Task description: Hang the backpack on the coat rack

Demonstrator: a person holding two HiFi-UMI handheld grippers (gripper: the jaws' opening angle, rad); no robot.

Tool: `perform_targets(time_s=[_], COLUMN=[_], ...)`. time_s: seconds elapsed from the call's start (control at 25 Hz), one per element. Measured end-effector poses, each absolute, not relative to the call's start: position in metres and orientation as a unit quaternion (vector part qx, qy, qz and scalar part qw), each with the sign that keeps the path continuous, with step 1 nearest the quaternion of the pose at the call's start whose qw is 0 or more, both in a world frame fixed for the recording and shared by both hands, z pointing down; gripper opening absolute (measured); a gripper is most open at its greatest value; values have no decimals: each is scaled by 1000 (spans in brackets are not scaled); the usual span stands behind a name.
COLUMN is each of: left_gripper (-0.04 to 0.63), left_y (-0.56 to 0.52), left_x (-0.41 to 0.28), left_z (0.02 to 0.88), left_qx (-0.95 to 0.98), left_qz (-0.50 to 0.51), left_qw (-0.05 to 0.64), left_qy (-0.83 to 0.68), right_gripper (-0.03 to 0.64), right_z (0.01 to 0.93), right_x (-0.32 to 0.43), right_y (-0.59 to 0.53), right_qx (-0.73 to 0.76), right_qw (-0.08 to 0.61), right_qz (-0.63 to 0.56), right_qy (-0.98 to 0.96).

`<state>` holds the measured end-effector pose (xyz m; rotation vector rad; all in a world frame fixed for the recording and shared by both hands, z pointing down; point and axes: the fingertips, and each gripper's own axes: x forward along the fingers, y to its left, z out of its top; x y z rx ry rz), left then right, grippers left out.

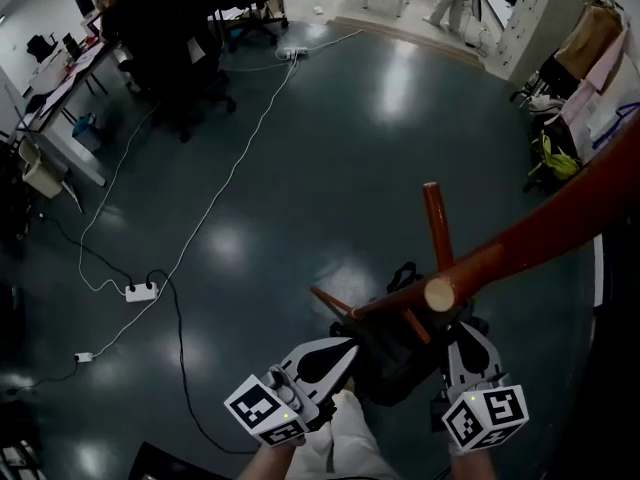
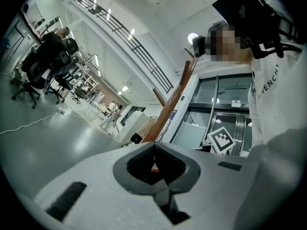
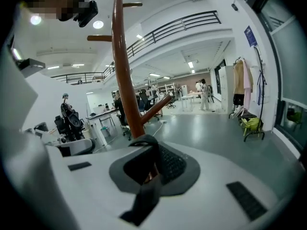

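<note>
Head view: the black backpack (image 1: 395,353) is held between the left tongs (image 1: 335,363) and the right tongs (image 1: 462,353), just under the pegs at the top of the coat rack (image 1: 540,228). The rack's pole runs lengthwise from upper right to centre, and the backpack's own long axis cannot be determined. Left gripper view: the left tongs (image 2: 154,164) are closed on a dark strap (image 2: 168,202), and the coat rack (image 2: 172,99) rises steeply beyond them. Right gripper view: the right tongs (image 3: 148,164) are clamped on a black strap (image 3: 144,140) that loops over them, just before the upright coat rack (image 3: 123,71).

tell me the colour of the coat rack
Reddish-brown wood; the coat rack shows best in the right gripper view.
</note>
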<state>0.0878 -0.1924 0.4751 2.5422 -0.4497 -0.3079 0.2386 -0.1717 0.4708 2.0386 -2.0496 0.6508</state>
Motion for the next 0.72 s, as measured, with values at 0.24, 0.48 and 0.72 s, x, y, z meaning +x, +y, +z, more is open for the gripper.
perform_targets(time_s=[0.24, 0.48, 0.72], left_gripper=[9, 9, 9], left_y=[-198, -192, -195], left_x=[82, 66, 61], left_z=[498, 513, 512], left_qx=[933, 931, 928], left_qz=[-122, -124, -130], left_qw=[285, 292, 295], left_qy=[-182, -183, -185], right_gripper=[31, 31, 32], right_z=[490, 511, 521], right_x=[240, 223, 210], right_y=[-192, -199, -204], right_qx=[674, 652, 618], right_qw=[163, 233, 277], right_qz=[203, 195, 199], right_qy=[-692, -695, -708])
